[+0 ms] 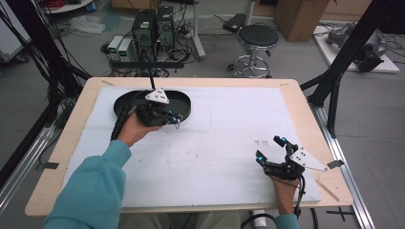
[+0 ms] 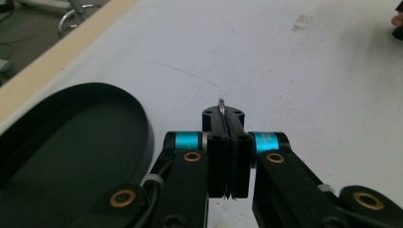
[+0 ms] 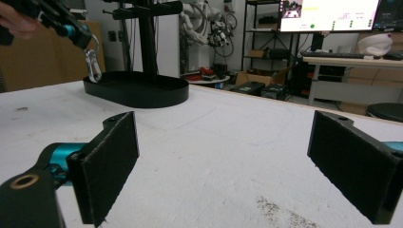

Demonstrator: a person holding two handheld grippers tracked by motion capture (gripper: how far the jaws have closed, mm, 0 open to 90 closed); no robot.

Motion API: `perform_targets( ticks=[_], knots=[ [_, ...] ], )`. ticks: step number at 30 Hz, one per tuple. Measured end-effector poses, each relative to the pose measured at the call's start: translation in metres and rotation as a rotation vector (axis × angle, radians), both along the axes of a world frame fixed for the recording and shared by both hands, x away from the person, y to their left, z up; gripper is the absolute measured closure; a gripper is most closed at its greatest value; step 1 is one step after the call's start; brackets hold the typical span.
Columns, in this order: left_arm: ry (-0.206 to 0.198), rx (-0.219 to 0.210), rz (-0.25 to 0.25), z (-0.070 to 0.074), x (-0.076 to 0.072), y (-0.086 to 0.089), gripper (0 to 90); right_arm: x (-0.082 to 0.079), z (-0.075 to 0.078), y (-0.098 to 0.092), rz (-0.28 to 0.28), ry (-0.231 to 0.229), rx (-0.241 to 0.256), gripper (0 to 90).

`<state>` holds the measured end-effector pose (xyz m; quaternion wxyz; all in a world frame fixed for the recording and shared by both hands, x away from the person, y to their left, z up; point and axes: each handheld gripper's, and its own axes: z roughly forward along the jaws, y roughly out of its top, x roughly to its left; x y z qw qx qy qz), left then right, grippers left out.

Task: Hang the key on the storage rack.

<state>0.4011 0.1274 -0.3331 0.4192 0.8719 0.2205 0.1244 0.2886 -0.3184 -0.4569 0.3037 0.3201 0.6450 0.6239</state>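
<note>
L gripper (image 1: 173, 117) clamped tight on a small metal carabiner (image 3: 92, 64). In the right gripper view the clip hangs from the closed jaws, off the surface, just in front of the black oval tray (image 3: 138, 90) w/ black post (image 3: 147, 38) rising behind it. In the left gripper view only a thin metal edge (image 2: 221, 105) pokes out above the pinched pads; tray (image 2: 71, 142) sits to the left and lower, white mat (image 2: 294, 85) under the jaws. High view: L gripper is at the near-right rim of the tray (image 1: 184, 107), far-left part of the table (image 1: 296, 95), hand wrapped around the body, teal sleeve (image 1: 95, 186) coming in from bottom left.

R gripper (image 1: 270, 148) released, jaws spread wide, nothing between the pads (image 3: 114, 161). Sits low over the mat near the front-right corner, well apart from tray and clip. Faint dirty smudge on the mat (image 3: 280, 213) just ahead of it.
</note>
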Motion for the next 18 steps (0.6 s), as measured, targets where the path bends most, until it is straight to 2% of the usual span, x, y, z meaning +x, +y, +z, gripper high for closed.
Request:
perform_targets(
  ticks=[1,4,6,8,12,18],
  knots=[
    [-0.015,-0.011,0.018,0.008,0.002,0.007,88.4,-0.001,0.000,0.000,-0.003,0.008,0.006,9.2],
    [-0.027,-0.026,0.044,0.020,0.005,0.017,88.3,0.000,0.000,0.000,-0.001,0.003,0.004,9.2],
    [-0.035,-0.022,0.049,0.023,0.006,0.018,88.3,-0.001,0.000,0.000,-0.002,0.008,0.008,9.2],
    [-0.055,-0.014,0.059,0.033,0.008,0.023,88.3,-0.001,0.000,0.000,-0.002,0.008,0.007,9.2],
    [-0.065,-0.009,0.069,0.042,0.012,0.026,88.3,0.000,0.000,0.000,-0.001,0.008,0.009,9.2],
    [-0.080,0.003,0.076,0.057,0.025,0.030,88.3,0.000,0.000,0.000,-0.002,0.008,0.008,9.2]
  ],
)
